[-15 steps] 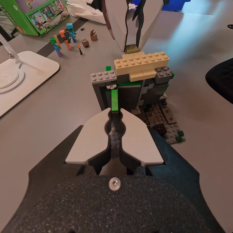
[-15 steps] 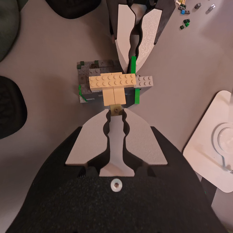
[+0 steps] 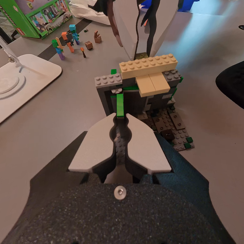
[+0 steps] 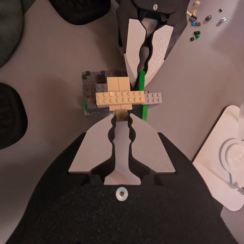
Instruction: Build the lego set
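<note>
Printed writing only on the green set box at the far left corner of the tabletop: a white vertical title along its side panel and a small red logo square near its lower edge. No other lettering, numbers or signs legible anywhere.

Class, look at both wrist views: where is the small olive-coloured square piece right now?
The olive piece is pinched in the right tongs, against the near edge of the tan tiles below the long tan brick; in the left view it peeks out behind that brick.
</note>
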The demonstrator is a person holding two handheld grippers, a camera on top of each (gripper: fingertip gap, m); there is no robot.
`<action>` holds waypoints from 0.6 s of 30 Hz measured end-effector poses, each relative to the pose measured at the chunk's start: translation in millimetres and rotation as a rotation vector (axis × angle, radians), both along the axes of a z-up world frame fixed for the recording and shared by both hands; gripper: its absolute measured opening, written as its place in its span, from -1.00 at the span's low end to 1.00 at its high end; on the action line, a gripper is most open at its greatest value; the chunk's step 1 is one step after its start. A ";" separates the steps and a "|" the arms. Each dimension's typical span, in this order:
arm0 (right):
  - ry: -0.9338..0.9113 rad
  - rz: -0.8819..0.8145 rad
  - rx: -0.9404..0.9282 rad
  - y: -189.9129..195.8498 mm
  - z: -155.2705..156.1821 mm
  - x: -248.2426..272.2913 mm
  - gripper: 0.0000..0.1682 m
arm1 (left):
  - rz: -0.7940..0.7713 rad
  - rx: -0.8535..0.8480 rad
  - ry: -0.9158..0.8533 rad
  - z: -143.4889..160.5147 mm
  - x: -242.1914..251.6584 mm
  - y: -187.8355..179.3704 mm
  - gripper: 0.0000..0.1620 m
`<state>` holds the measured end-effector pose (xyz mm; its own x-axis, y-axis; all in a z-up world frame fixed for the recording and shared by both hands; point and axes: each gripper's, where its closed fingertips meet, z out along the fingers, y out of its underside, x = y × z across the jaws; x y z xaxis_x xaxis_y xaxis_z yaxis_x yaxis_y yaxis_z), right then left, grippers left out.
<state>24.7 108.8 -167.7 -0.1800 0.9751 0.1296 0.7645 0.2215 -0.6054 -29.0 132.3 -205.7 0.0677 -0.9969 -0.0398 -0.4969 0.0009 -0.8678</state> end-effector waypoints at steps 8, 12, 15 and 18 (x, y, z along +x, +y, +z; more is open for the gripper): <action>-0.002 0.012 0.002 -2.1 -0.7 -8.0 -0.80 | 0.002 0.000 -0.001 0.1 -0.9 0.1 -0.90; -0.003 0.005 -0.002 -1.1 -0.4 -5.1 -0.80 | 0.001 0.002 -0.001 0.3 -0.8 0.1 -0.90; -0.004 -0.007 -0.009 0.6 -0.6 -0.1 -0.80 | 0.001 0.001 -0.002 0.3 -1.1 0.1 -0.90; -0.006 -0.019 -0.013 2.5 -1.6 5.6 -0.80 | 0.001 0.000 -0.002 0.3 -1.2 0.3 -0.90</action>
